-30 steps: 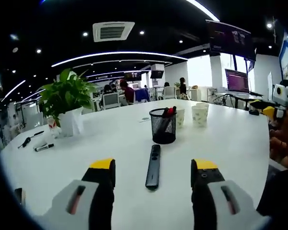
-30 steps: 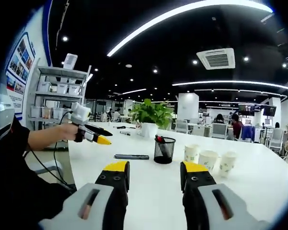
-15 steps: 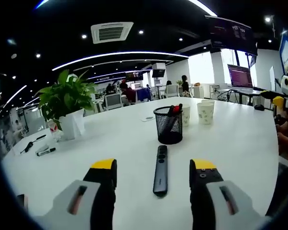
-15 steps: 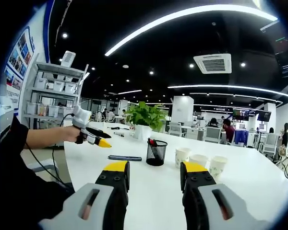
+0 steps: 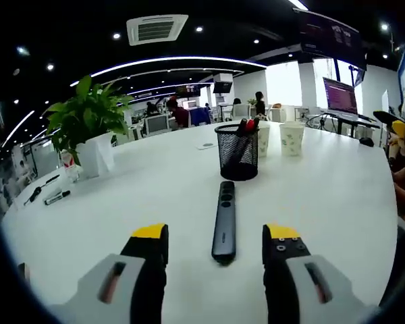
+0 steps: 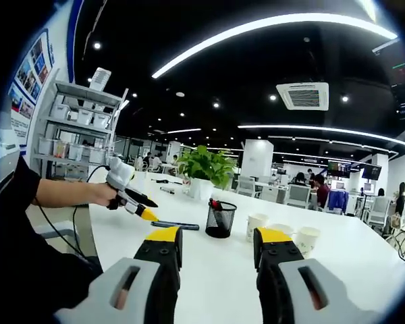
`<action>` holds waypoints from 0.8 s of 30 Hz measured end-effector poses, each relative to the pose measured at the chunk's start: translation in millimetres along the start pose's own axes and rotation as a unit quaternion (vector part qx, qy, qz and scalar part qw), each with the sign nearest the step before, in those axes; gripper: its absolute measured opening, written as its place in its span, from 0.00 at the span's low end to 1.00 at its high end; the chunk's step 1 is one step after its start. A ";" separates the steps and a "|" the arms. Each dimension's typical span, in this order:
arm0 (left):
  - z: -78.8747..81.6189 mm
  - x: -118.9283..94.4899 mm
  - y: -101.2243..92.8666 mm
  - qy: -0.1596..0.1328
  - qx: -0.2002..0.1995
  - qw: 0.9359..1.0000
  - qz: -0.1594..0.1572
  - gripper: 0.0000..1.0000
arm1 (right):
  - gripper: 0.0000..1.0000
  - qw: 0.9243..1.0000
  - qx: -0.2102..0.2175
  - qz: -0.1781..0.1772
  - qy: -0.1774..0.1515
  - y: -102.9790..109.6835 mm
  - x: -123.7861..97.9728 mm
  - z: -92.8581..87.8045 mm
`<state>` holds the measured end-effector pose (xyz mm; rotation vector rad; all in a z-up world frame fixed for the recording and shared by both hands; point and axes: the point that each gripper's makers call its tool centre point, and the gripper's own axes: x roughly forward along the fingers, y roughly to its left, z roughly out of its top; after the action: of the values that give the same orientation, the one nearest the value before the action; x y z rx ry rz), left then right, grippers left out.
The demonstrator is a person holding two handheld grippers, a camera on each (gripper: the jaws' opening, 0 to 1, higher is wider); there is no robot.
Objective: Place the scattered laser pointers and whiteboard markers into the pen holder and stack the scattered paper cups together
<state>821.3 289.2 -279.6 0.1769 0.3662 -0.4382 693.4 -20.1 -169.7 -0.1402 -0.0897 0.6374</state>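
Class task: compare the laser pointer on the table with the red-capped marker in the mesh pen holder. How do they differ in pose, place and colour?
Pose: the laser pointer lies flat, while the red-capped marker stands leaning. Place: the pointer rests on the white table in front of the pen holder; the marker is already inside it. Colour: the pointer is dark all over; the marker has a red top. Both are slim, stick-shaped items.
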 end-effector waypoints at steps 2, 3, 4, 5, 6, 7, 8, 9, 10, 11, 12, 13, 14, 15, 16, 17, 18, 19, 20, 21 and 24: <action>0.9 1.4 0.2 -0.005 -0.001 1.000 0.000 0.54 | 0.43 1.000 0.011 0.002 -0.007 -1.8 0.4 -1.5; 0.6 3.2 -0.2 -0.006 -0.001 1.000 -0.001 0.54 | 0.43 1.000 0.025 0.005 -0.005 -2.2 0.8 -4.4; -0.4 7.3 -0.4 -0.002 0.004 1.000 -0.001 0.54 | 0.43 1.000 0.027 0.006 -0.004 -2.6 1.3 -6.0; -2.8 9.0 -0.8 0.005 0.008 1.000 -0.001 0.54 | 0.43 1.000 0.027 0.006 -0.003 -2.5 2.0 -7.6; -5.9 11.8 -2.8 0.013 0.014 1.000 -0.006 0.54 | 0.43 1.000 0.026 0.006 0.000 -2.2 2.5 -9.3; -5.9 12.5 -3.3 0.013 0.014 1.000 -0.007 0.53 | 0.42 1.000 0.025 0.006 0.001 -2.0 2.7 -9.9; -4.1 14.3 -4.0 0.010 0.011 1.000 -0.012 0.53 | 0.42 1.000 0.022 0.007 0.003 -1.3 3.3 -11.0; -2.4 16.1 -4.6 0.008 0.008 1.000 -0.017 0.52 | 0.42 1.000 0.019 0.008 0.005 -0.7 3.9 -12.2; -1.6 16.7 -5.4 0.005 0.005 1.000 -0.021 0.49 | 0.41 1.000 0.017 0.008 0.006 -0.8 4.8 -13.2; -1.1 18.1 -6.9 0.004 0.003 1.000 -0.028 0.47 | 0.41 1.000 0.015 0.007 0.008 -1.1 5.8 -14.5; -2.8 18.2 -8.9 0.008 0.001 1.000 -0.030 0.47 | 0.40 1.000 0.014 0.007 0.009 -1.4 6.3 -15.4; -4.5 18.3 -11.0 0.013 -0.001 0.999 -0.032 0.48 | 0.40 1.000 0.018 0.008 0.009 -2.5 7.0 -16.6; -4.8 19.1 -12.0 0.014 0.001 0.999 -0.033 0.48 | 0.40 1.000 0.023 0.007 0.006 -3.5 7.1 -16.7; -5.3 19.6 -12.4 0.015 0.002 0.999 -0.032 0.48 | 0.40 1.000 0.027 0.006 0.003 -4.0 7.0 -16.6; -7.8 20.6 -11.8 0.023 0.007 0.999 -0.030 0.47 | 0.40 0.999 0.036 0.007 0.000 -5.3 6.7 -16.6; -10.0 21.1 -11.4 0.029 0.008 0.999 -0.029 0.47 | 0.39 0.999 0.038 0.007 0.000 -5.5 6.5 -16.7; -13.1 21.7 -9.9 0.038 0.007 0.999 -0.026 0.47 | 0.39 0.999 0.039 0.006 -0.002 -5.8 5.9 -16.1; -16.3 22.4 -8.5 0.047 0.007 0.999 -0.024 0.47 | 0.39 0.999 0.040 0.005 -0.004 -6.2 5.3 -15.6; -19.4 23.0 -7.0 0.056 0.007 0.998 -0.021 0.47 | 0.38 0.999 0.041 0.004 -0.005 -6.5 4.7 -15.0; -20.1 23.5 -5.9 0.058 0.003 0.998 -0.019 0.47 | 0.38 0.999 0.041 0.005 -0.006 -6.4 4.4 -14.5; -23.6 24.9 -9.3 0.064 -0.028 0.997 -0.033 0.47 | 0.37 0.999 0.040 0.008 -0.007 -4.7 4.4 -13.9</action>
<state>830.9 277.2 -311.6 0.1386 0.5114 -0.4825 701.5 -22.6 -182.5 -0.0586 -0.0759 0.6564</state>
